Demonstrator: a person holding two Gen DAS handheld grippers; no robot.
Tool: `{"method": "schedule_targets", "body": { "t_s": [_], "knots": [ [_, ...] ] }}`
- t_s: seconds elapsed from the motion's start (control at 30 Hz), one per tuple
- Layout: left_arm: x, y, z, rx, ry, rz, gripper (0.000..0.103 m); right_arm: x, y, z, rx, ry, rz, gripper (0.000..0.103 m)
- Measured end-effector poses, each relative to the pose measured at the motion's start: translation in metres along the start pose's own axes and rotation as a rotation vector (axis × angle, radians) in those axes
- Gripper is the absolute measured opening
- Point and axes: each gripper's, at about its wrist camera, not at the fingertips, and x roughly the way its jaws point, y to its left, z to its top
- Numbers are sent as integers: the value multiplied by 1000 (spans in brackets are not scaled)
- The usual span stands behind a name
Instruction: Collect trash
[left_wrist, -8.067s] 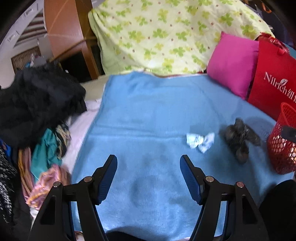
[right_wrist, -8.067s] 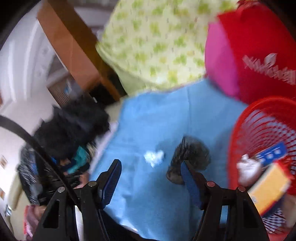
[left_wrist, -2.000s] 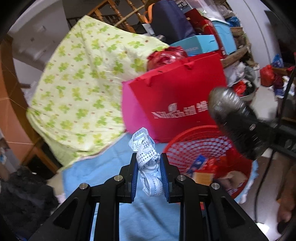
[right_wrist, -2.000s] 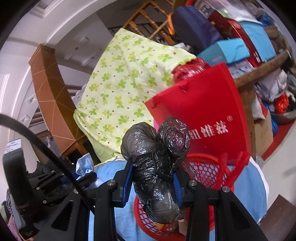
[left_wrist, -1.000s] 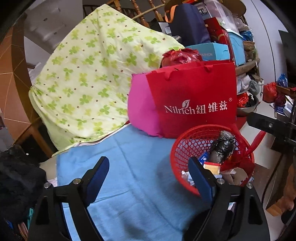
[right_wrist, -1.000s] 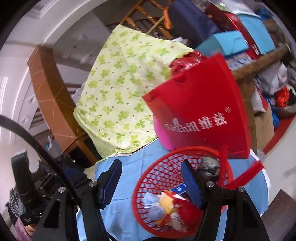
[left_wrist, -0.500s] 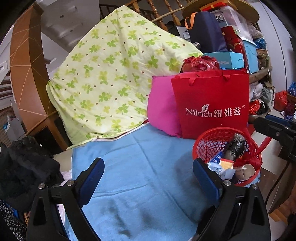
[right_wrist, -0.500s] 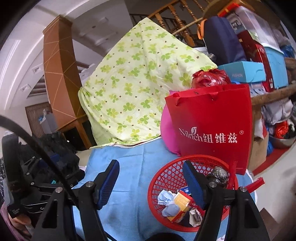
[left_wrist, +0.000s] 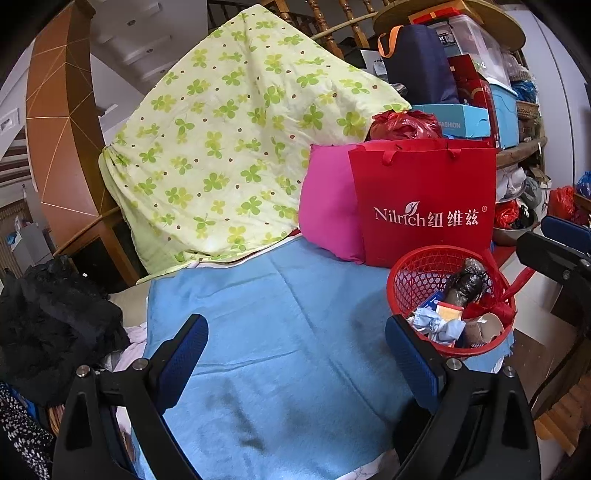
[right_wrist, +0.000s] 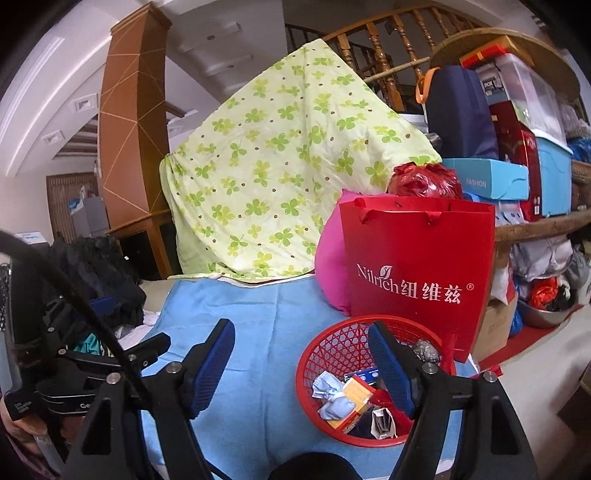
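A red mesh basket sits at the right edge of the blue blanket. Inside lie a black plastic bag, a crumpled pale blue tissue, an orange packet and other scraps. My left gripper is open and empty above the blanket, left of the basket. My right gripper is open and empty, its right finger over the basket. The right gripper also shows at the right edge of the left wrist view.
A red paper bag and pink pillow stand behind the basket. A green clover quilt hangs at the back. Dark clothes pile on the left. Cluttered shelves stand on the right.
Both grippers let go of the tissue and the black bag, which now lie in the basket. Both have since drawn back and up from the basket, jaws open.
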Motion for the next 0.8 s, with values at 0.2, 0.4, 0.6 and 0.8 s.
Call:
{"method": "schedule_targets", "body": {
  "t_s": [0.2,0.4,0.6,0.8],
  "knots": [
    [-19,15,-3,-26,-26,18,97,-9,17,3,-49,3,-20,78],
    [-36,34,-6,-68,-53,32,97,-18,28,8,-72,9,-57,79],
    [-47,51,-10,-93,-59,55,97,-24,39,14,-86,19,-83,80],
    [-56,62,-14,-116,-66,68,97,-28,52,16,-101,37,-87,80]
  ]
}}
